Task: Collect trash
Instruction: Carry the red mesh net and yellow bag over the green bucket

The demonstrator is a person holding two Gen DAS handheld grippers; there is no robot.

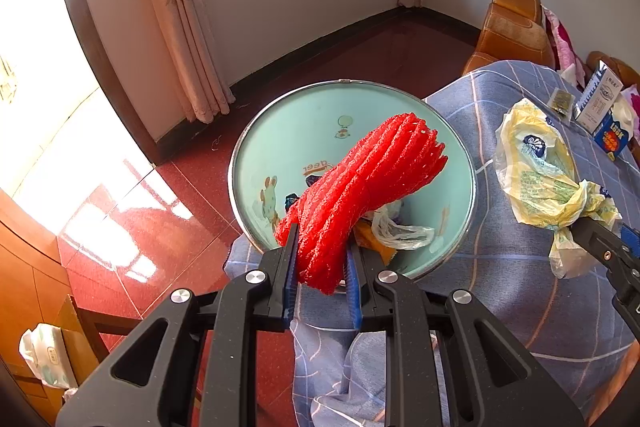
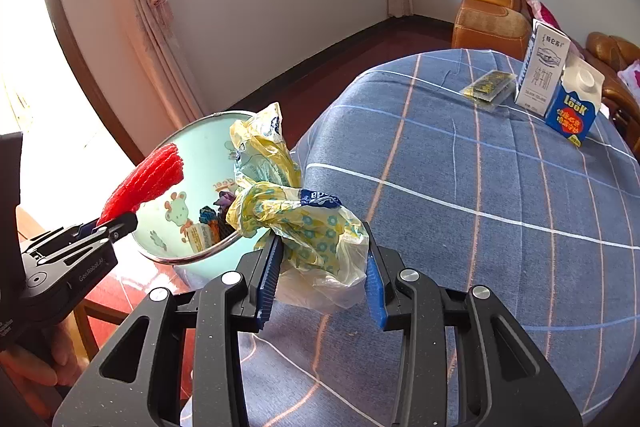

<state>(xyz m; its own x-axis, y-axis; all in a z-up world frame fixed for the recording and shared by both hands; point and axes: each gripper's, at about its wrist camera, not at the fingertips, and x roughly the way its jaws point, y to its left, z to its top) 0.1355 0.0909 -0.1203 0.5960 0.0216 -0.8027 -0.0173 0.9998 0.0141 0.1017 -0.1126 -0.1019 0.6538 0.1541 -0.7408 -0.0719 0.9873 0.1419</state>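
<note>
My left gripper (image 1: 320,259) is shut on a red foam net sleeve (image 1: 364,187) that sticks out over the mint-green bin (image 1: 280,131) at the table's edge. Wrappers and a clear bag (image 1: 400,231) lie inside the bin. In the right wrist view my right gripper (image 2: 322,255) is shut on a crumpled yellow plastic bag (image 2: 292,211), held just right of the bin (image 2: 192,155) above the blue checked tablecloth (image 2: 480,187). The same view shows the left gripper (image 2: 120,223) with the red sleeve (image 2: 148,179) at the bin's left rim.
A white milk carton (image 2: 540,71), a blue carton (image 2: 576,103) and a small dark packet (image 2: 488,87) stand at the table's far right. An orange-brown sofa (image 2: 488,11) lies beyond. A wooden chair with a tissue pack (image 1: 44,359) is at lower left over the red tiled floor.
</note>
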